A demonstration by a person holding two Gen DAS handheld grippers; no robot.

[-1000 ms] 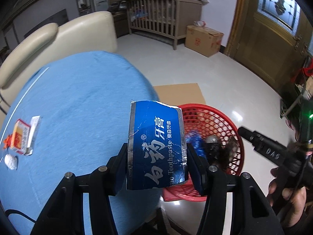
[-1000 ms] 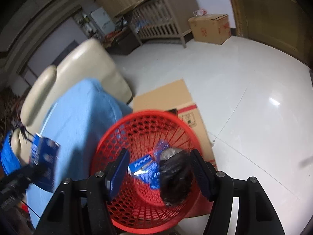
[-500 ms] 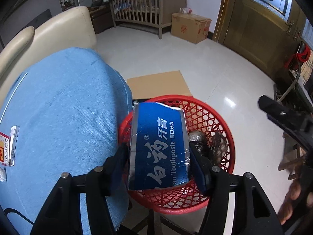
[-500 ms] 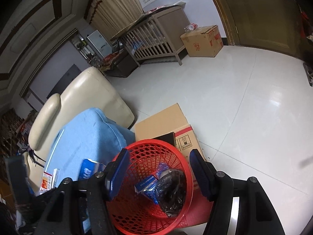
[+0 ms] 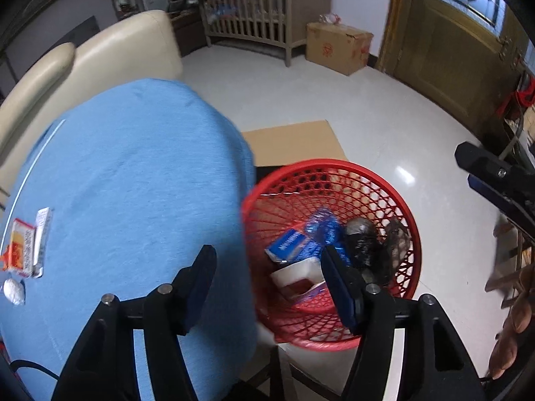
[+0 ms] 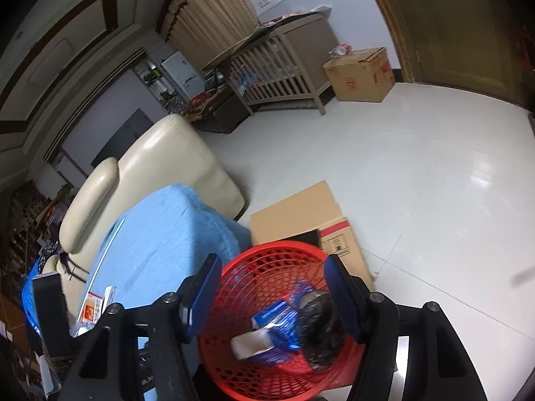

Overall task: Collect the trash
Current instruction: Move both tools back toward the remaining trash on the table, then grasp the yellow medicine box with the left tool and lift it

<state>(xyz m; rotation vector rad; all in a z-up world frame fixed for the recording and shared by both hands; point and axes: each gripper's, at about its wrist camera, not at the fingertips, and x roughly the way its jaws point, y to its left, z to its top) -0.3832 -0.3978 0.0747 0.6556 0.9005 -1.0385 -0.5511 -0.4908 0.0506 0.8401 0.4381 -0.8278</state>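
1. My left gripper (image 5: 267, 274) hangs over the near edge of the red basket (image 5: 398, 197), pointing steeply down; its jaws are opening and nothing is between them
2. My right gripper (image 6: 272, 287) is part-way open and empty, with the basket showing through the gap between its fingers
3. The basket stands on the pale floor, just beside the table with the blue cloth (image 5: 133, 183), and rests partly on a flattened sheet of cardboard (image 5: 294, 140)
4. Inside the basket I see a blue toothpaste box (image 5: 289, 245) lying tilted near the middle, a crumpled blue wrapper (image 5: 322, 225) behind it, a dark crinkled bag (image 5: 362, 240) to the right, and something white and red (image 5: 297, 275) near the bottom that I cannot make out
5. Still on the cloth, at its left edge and well apart from the basket: a red-and-yellow packet (image 5: 23, 249), a small white box (image 5: 43, 230) touching it, and a white crumpled ball (image 5: 14, 290) just below them
6. A cream sofa (image 5: 100, 53) sits behind the table; a person's hand (image 5: 511, 334) shows at the right edge of the left view
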